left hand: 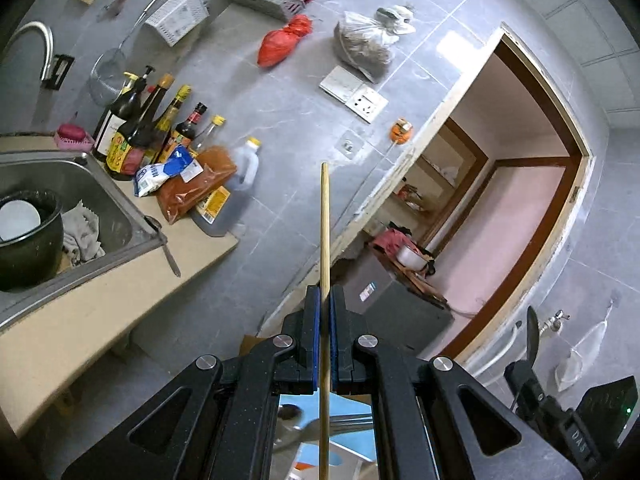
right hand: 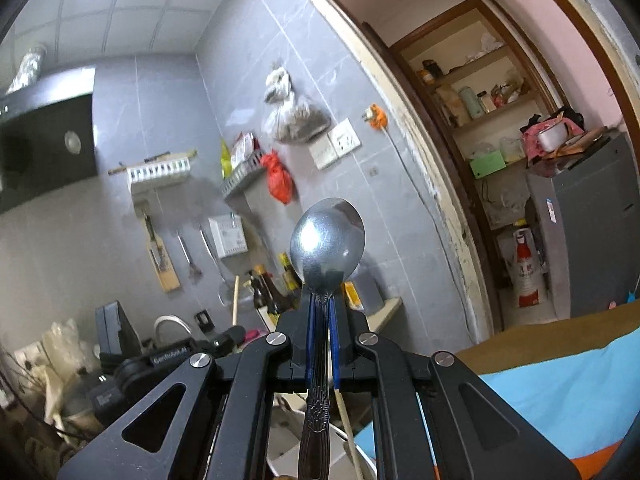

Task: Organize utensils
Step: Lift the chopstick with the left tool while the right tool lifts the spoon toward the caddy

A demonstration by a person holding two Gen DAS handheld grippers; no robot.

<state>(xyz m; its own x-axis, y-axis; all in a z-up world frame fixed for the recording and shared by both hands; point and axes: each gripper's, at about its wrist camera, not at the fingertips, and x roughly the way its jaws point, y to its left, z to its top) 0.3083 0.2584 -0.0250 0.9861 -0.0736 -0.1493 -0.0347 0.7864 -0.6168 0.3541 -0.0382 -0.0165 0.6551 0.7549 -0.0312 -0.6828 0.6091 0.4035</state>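
Note:
In the left wrist view my left gripper (left hand: 325, 294) is shut on a pale wooden chopstick (left hand: 325, 220). The stick runs straight out from between the blue pads, in the air, towards the tiled wall. My right gripper (right hand: 322, 304) is shut on a steel spoon (right hand: 327, 240). The spoon's bowl stands upright above the pads and its patterned handle runs down under the fingers. The right gripper and the spoon (left hand: 532, 334) also show at the lower right of the left wrist view. The left gripper's chopstick (right hand: 235, 300) shows at the lower left of the right wrist view.
A steel sink (left hand: 120, 216) with a dark pot and a rag is set in a beige counter (left hand: 100, 320), beside sauce bottles (left hand: 136, 128). Racks, knives and hanging bags line the grey tiled wall. A doorway (right hand: 460, 220) opens onto shelves. Blue cloth (right hand: 560, 392) lies at the lower right.

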